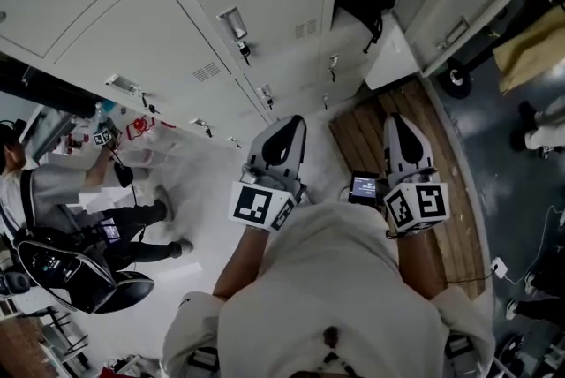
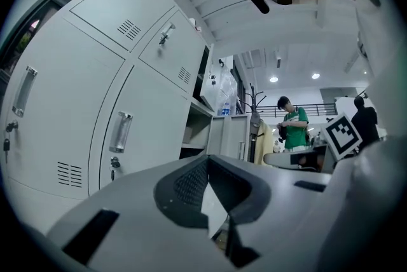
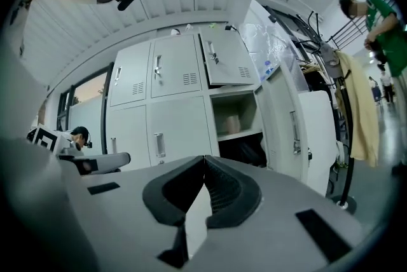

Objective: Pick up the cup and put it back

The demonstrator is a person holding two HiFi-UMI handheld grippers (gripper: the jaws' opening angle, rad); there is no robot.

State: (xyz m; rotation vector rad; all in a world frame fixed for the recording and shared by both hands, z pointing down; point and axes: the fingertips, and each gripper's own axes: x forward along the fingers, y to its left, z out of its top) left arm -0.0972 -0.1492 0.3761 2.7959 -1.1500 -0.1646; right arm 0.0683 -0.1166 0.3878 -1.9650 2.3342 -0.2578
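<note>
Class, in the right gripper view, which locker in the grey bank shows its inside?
The lower locker at the right: its shelf and dark interior show, while the lockers to its left have their doors shut.

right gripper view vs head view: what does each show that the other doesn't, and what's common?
Right gripper view only: a pale cup-like object on the open locker's shelf, a hanging beige coat, a person in a green shirt, and the right gripper with jaws together and nothing between them. Head view only: the wooden pallet and a small screen. Both: the grey lockers.
</note>
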